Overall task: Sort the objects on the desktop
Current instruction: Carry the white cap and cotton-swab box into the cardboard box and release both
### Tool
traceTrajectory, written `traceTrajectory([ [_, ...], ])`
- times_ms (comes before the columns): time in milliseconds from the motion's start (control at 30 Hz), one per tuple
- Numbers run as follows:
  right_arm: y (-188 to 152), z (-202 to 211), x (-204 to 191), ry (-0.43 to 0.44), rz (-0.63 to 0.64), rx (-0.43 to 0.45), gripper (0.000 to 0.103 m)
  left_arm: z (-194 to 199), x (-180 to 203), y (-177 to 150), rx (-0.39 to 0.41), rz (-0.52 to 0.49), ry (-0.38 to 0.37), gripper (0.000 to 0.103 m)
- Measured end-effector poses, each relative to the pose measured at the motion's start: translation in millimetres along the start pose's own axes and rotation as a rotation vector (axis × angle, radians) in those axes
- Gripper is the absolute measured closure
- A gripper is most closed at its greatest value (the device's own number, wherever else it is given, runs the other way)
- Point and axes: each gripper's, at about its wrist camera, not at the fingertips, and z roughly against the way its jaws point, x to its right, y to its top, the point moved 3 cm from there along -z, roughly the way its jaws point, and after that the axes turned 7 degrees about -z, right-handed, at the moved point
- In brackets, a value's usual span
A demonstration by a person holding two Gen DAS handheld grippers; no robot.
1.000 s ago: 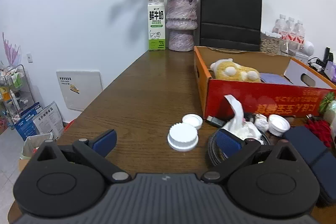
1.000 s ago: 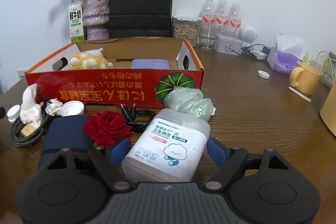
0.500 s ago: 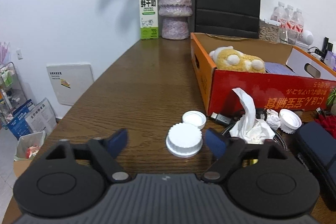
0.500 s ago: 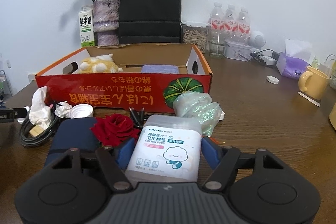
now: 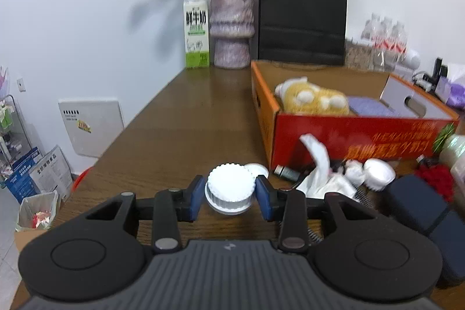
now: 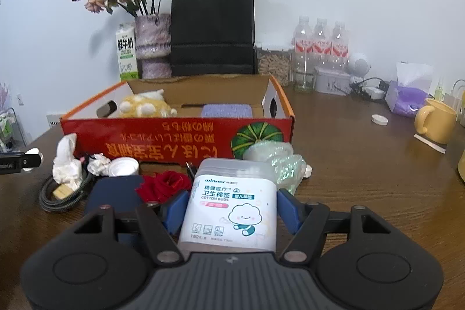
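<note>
- The left wrist view is smeared on its right side; the print on the red cardboard box (image 5: 363, 132) and the bottles at the far right cannot be read there.
- The left gripper (image 5: 230, 192) has its jaws closing on the white ribbed cap (image 5: 230, 188). The blue pads sit at the cap's two sides, and I cannot tell whether the cap's base still rests on the table (image 5: 180, 135).
- A smaller white lid (image 5: 257, 169) is half hidden behind the cap.
- The right gripper (image 6: 229, 211) grips the cotton bud box (image 6: 229, 208); its near end is cut off by the gripper body.
- Only the right wrist view shows the yellow mug (image 6: 436, 121), the tissue pack (image 6: 407, 98) and the rose (image 6: 162, 188) clearly. The tip of the left gripper shows at its left edge.
- Only the left wrist view shows the floor clutter left of the table.
- A second ago the left jaws stood wide with the cap lying ahead of them; now they flank it. The right pads then stood clear of the cotton bud box and have since narrowed onto its sides.
</note>
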Motion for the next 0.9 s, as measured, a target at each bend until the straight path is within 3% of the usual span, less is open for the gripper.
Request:
traceTrajectory([
  [233, 16.6, 22.3, -3.3, 0.023, 0.008, 0.076, 0.038, 27.1, 11.1, 29.2, 0.112, -0.003, -0.041, 0.064],
  [467, 58.1, 28.5, -12.3, 0.043, 0.037, 0.174, 0.038, 22.8, 41.4, 70.5, 0.201, -0.007, -0.097, 0.064],
  [667, 98.2, 3.1, -21.4, 0.049, 0.044, 0.211, 0.038, -10.4, 66.5, 95.4, 0.198, -0.008, -0.125, 0.064],
  [900, 127.4, -56.9, -24.9, 0.046, 0.042, 0.173, 0.038, -64.0, 81.8, 106.0, 0.145, -0.006, -0.108, 0.064],
])
